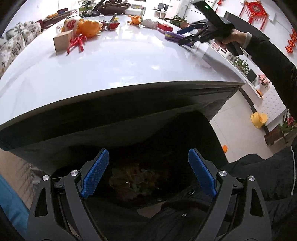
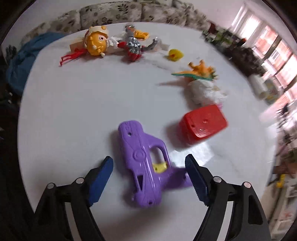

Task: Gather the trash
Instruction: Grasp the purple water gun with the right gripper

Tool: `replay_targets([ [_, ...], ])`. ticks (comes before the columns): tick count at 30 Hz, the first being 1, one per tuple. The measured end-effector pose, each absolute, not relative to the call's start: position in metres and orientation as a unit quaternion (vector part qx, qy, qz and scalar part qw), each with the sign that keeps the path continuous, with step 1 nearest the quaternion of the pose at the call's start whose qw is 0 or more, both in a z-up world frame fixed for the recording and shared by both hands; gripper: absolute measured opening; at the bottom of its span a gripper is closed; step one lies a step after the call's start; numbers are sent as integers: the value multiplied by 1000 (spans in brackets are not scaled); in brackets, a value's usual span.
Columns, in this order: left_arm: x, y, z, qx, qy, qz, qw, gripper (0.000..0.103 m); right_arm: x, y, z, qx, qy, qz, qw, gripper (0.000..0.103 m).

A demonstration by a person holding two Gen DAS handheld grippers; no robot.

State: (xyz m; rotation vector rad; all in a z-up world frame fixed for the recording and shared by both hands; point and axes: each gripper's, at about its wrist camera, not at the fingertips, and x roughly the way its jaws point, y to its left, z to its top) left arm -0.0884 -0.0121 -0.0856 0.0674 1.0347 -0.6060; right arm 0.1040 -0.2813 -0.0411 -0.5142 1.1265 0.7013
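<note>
My left gripper (image 1: 148,151) is open and empty, pointing down into a black bin (image 1: 206,133) below the table's front edge. Crumpled trash (image 1: 133,182) lies dimly at the bin's bottom. Over the white table (image 2: 83,111) my right gripper (image 2: 148,160) hangs open above a purple toy gun (image 2: 143,148); its pads do not touch the toy. A crumpled white tissue (image 2: 204,90) lies farther off to the right, beside a red box (image 2: 203,124). The left wrist view shows the right gripper (image 1: 182,36) in a hand at the table's far right.
Toys crowd the table's far side: an orange dinosaur (image 2: 200,71), a yellow duck (image 2: 174,54), a silver-and-red figure (image 2: 132,46), a yellow-headed doll (image 2: 97,43) and a wooden block (image 2: 76,45). A floral sofa (image 2: 111,11) stands behind. The right wrist view is blurred.
</note>
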Motion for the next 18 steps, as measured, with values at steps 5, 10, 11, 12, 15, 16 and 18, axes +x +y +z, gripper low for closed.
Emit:
replay_targets([
  [5, -92, -18, -71, 45, 462, -286, 838, 85, 92, -291, -32, -185, 539, 286, 771, 49],
  [10, -64, -12, -38, 51, 404, -261, 875, 85, 35, -289, -28, -139, 505, 249, 814, 49],
  [11, -55, -9, -33, 47, 398, -251, 881, 85, 28, -291, -27, -121, 498, 242, 824, 49],
  [12, -43, -6, -28, 41, 392, -235, 888, 85, 18, -293, -25, -94, 489, 237, 834, 49],
  [15, 4, 16, -12, 13, 373, -197, 907, 85, -3, -295, -22, -25, 469, 243, 849, 49],
  [16, 24, 24, -10, 6, 376, -184, 908, 85, -8, -296, -22, -6, 465, 245, 851, 49],
  [18, 61, 37, -14, -1, 391, -166, 905, 85, -19, -296, -21, 36, 455, 247, 855, 49],
])
